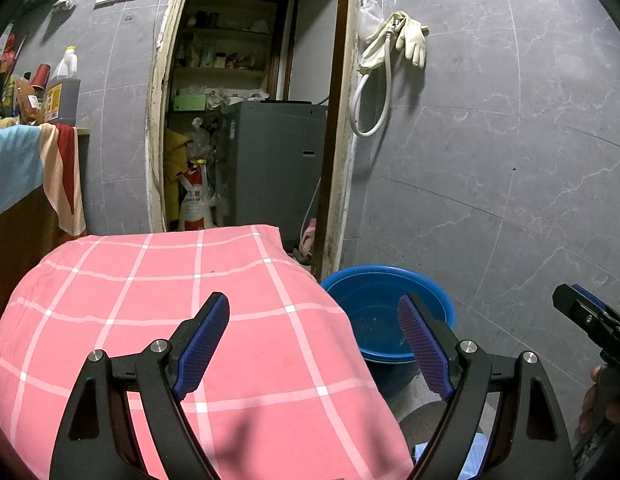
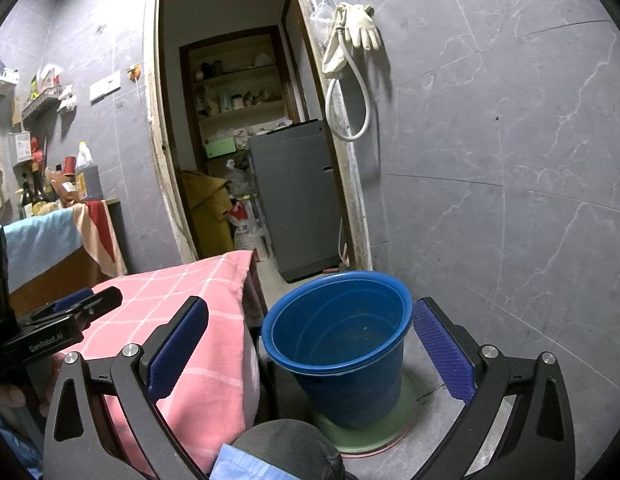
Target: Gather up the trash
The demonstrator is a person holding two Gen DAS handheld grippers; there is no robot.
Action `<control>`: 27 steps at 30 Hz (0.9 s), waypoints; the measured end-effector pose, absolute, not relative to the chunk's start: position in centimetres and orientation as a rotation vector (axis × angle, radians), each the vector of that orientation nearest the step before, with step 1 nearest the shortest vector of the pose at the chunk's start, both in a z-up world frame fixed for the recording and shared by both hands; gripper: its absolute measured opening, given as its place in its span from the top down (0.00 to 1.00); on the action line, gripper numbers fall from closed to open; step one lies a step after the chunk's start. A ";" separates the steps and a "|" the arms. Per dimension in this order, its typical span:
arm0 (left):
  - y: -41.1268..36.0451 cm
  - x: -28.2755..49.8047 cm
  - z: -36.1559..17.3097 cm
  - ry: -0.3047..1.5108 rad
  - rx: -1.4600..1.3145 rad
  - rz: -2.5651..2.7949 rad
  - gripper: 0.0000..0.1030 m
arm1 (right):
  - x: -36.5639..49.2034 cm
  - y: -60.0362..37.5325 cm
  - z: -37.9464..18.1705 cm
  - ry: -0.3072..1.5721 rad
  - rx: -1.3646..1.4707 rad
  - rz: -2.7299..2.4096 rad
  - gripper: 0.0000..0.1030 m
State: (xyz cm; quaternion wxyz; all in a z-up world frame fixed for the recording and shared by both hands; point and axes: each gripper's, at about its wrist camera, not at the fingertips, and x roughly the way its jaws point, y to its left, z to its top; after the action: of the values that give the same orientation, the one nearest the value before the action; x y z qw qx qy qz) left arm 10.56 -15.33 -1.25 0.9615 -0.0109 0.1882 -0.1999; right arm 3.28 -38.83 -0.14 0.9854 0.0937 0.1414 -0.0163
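A blue bucket (image 2: 342, 344) stands on the grey floor on a green round mat (image 2: 374, 432), right of a table under a pink checked cloth (image 2: 197, 320). The bucket looks empty. It also shows in the left wrist view (image 1: 386, 316), past the cloth's corner (image 1: 189, 320). My left gripper (image 1: 314, 320) is open and empty above the cloth. My right gripper (image 2: 310, 320) is open and empty, facing the bucket. I see no loose trash on the cloth. The left gripper (image 2: 93, 300) also shows at the left of the right wrist view, and the right gripper (image 1: 570, 300) at the right of the left wrist view.
A doorway (image 2: 237, 120) leads to a storeroom with shelves and a grey washing machine (image 2: 297, 200). A counter with bottles (image 2: 77, 184) and draped towels (image 2: 97, 232) stands at left. Gloves and a hose (image 2: 350, 60) hang on the grey tiled wall. A dark rounded object (image 2: 285, 448) lies below.
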 end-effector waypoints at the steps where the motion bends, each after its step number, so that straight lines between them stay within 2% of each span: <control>1: -15.3 10.6 -1.3 0.381 -0.022 -0.405 0.20 | 3.3 -38.8 -0.1 0.284 0.188 -0.033 0.00; 27: -15.3 10.6 -1.6 0.381 -0.022 -0.382 0.20 | 3.1 -38.3 -0.2 0.290 0.187 -0.030 0.00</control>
State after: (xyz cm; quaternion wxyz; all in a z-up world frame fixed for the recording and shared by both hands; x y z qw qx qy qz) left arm 10.63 -15.30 -1.62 0.9638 -0.0108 0.1882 -0.1888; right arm 3.11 -38.31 -0.23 0.9851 0.0928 0.1441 -0.0148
